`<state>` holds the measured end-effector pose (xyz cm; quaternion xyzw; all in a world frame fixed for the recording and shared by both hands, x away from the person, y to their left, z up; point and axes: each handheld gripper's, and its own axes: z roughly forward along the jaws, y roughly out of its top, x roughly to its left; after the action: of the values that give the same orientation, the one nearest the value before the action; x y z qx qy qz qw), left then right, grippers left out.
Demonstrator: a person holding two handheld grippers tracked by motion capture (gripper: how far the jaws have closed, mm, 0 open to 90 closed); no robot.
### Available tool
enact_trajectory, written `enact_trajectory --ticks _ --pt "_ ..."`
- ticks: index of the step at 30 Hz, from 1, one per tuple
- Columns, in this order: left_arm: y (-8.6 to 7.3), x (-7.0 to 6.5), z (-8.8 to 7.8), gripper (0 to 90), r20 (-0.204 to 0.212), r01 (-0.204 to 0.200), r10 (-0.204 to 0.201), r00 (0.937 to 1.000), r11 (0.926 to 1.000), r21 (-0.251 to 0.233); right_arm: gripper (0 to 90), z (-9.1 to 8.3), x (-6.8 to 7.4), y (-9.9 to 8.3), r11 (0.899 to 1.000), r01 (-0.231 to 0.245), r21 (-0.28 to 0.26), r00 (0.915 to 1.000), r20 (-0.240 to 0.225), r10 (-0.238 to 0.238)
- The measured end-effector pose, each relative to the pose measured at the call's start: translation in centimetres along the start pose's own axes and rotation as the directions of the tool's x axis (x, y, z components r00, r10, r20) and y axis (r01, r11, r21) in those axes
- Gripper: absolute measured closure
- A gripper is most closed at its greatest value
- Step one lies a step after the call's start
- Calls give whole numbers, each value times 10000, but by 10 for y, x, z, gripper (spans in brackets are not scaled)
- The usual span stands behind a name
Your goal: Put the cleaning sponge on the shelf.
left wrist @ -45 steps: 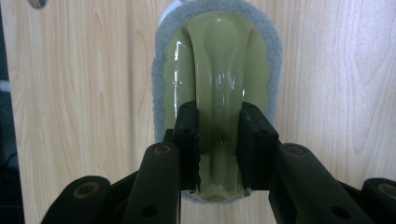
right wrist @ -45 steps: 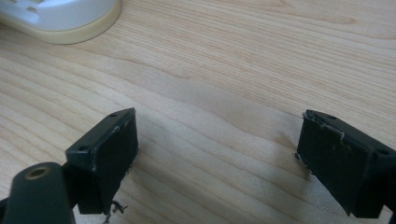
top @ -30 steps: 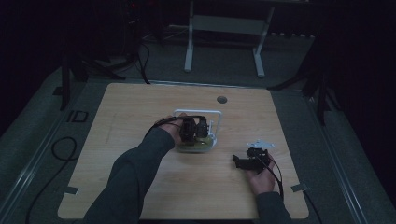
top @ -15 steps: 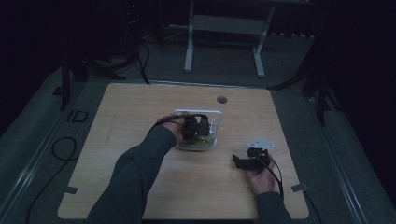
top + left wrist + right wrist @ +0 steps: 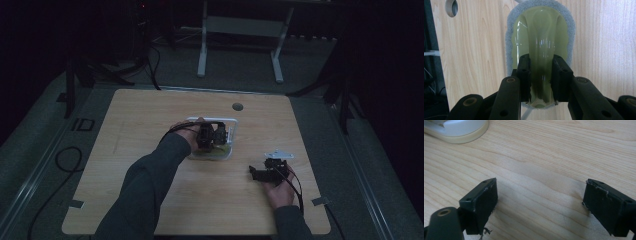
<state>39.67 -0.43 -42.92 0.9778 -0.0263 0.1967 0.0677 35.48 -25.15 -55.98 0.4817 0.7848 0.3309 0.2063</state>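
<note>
- Two grippers over one wooden table (image 5: 150, 135), well apart from each other.
- Left gripper (image 5: 540, 75), in its own view, clamped on the clear raised handle of a scrubbing pad (image 5: 540, 40); jaws pressed against the handle's two sides, close together.
- Pad oval, pale yellow-green inside, ringed by a grey foam edge (image 5: 509, 50); long axis in line with the jaws, pointing up and away in the left gripper view, toward the round hole (image 5: 451, 7) in the tabletop at upper left.
- Near end of the pad hidden behind the jaws and linkage; hard to say whether its underside touches the table or hangs just above it.
- In the high view, left gripper (image 5: 215, 137) near the middle of the table, over a white-rimmed tray (image 5: 234, 122); pad underneath too dim and too covered by hand and gripper to make out, so its place inside the tray not clear.
- Sleeve (image 5: 145, 185) reaching in from the bottom edge, cut off at the frame.
- Right gripper (image 5: 540, 202) wide open, nothing between its jaws, bare wood grain below; in the high view, right gripper (image 5: 267, 172) held low near the table's right front, jaws toward the left.
- Top left corner of the right gripper view: a cream-and-white rounded edge (image 5: 456, 130), cut off by the frame, identity not certain.
- Room beyond the table dark; a white frame (image 5: 240, 30) faintly visible on the floor behind.
</note>
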Motion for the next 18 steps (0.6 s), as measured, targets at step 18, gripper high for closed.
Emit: enact_trajectory --ticks 18 --pt "0 0 20 714 -133 -33 39 9999 9990 455 120 0 0 0 10000 0 -1 10000 0 0"
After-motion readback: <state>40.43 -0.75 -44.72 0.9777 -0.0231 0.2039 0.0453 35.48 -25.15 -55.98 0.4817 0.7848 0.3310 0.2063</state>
